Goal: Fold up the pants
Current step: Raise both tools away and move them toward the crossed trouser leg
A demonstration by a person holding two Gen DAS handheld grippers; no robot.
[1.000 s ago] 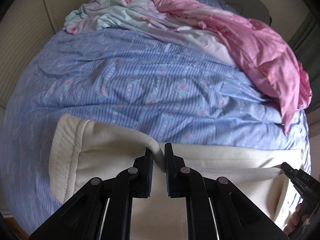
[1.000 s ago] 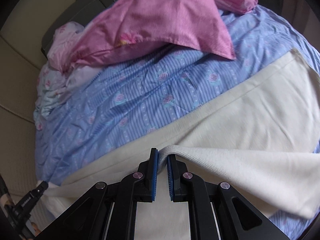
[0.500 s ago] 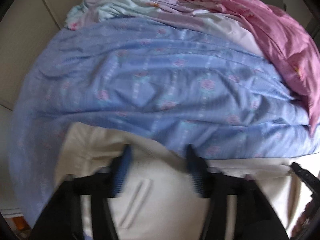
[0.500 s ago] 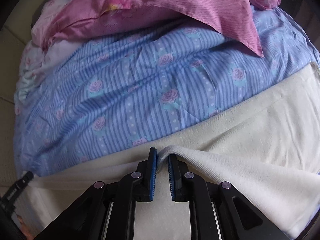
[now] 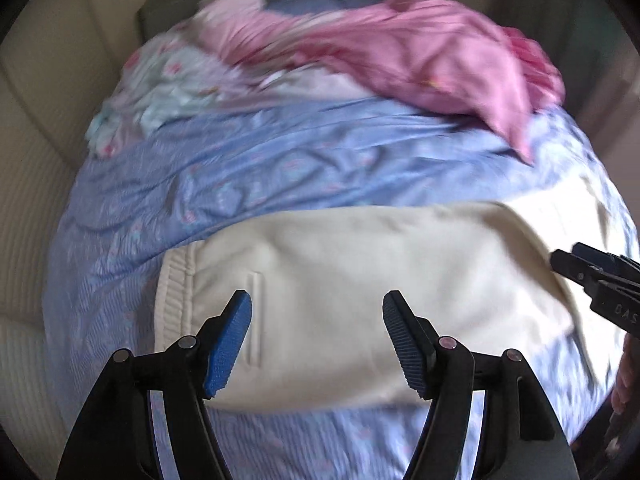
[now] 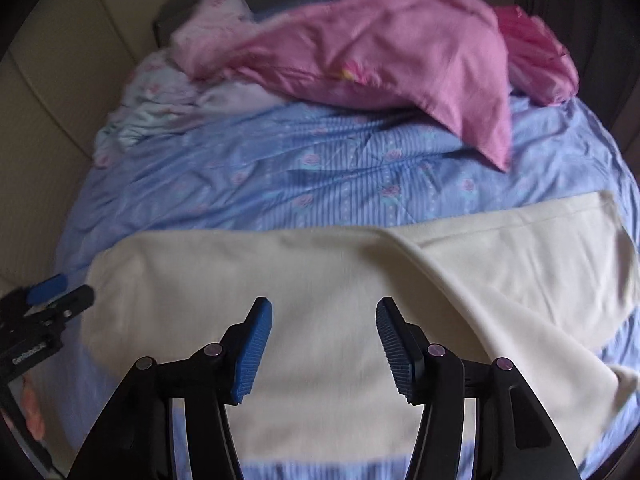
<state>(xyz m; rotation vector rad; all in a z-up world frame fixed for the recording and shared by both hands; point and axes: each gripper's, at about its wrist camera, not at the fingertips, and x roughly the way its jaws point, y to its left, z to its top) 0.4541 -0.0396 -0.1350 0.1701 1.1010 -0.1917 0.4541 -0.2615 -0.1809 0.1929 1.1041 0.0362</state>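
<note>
Blue striped bedsheet with roses [image 6: 320, 168] covers the bed; the cream knitted pants [image 5: 360, 280] lie flat on it. Only the left view shows their ribbed waistband [image 5: 172, 288]; the right view shows the overlapping legs. Left gripper [image 5: 316, 340] stands open and empty; right gripper [image 6: 324, 344] is opening, touching nothing.

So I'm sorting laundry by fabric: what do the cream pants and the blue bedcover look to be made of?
The pants look like a thick, matte knit, perhaps cotton fleece: ribbed waistband, soft rounded folds, no sheen. The bedcover looks like a thin, smooth woven cloth, possibly cotton: printed stripes and roses, fine sharp creases. Fibre cannot be told for sure.
</note>
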